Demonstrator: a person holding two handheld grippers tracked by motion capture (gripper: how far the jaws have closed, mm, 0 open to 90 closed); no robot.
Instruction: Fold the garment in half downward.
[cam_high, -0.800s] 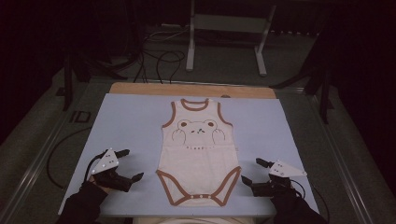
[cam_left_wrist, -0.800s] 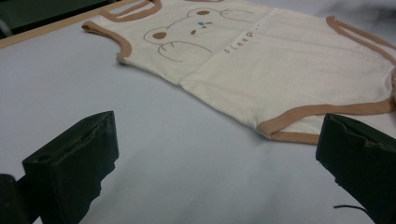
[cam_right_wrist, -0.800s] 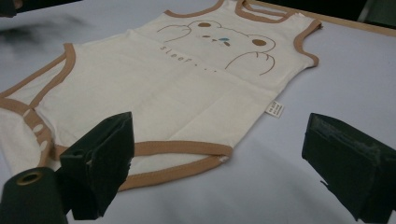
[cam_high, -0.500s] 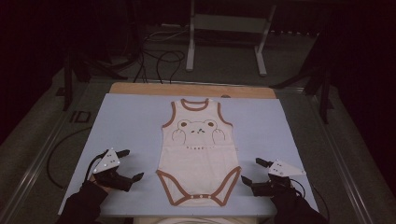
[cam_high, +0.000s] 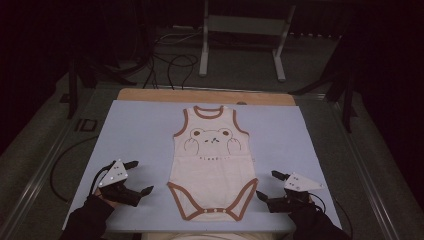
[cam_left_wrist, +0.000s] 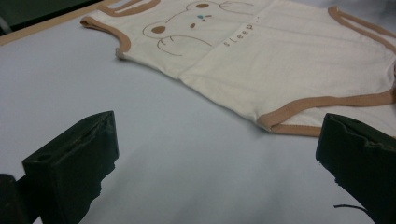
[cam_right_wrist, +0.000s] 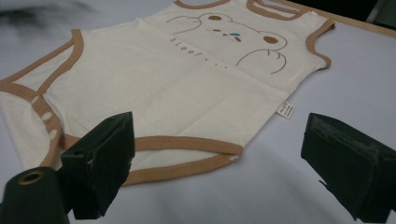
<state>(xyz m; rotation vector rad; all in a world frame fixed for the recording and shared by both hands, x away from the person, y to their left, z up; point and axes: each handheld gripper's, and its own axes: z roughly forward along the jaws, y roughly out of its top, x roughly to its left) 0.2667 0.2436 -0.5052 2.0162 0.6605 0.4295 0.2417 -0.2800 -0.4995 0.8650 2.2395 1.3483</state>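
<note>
Against the frames from a moment earlier, both grippers had kept their places near the bodysuit (cam_high: 212, 165) and the garment had not shifted. The left gripper (cam_high: 134, 177), nearest the table's front edge and just off the bodysuit's left leg opening, lay low with jaws spread wide and nothing between them; the right gripper (cam_high: 270, 186) mirrored it beside the right leg opening, jaws likewise apart and empty. Farther back, the bodysuit lay flat and face up on the pale blue table cover (cam_high: 140, 130), neck opening toward the wooden far edge (cam_high: 200, 95).

Bare mat (cam_high: 135, 135) either side of bodysuit (cam_high: 214, 165); tongs' path to its edges unobstructed.
</note>
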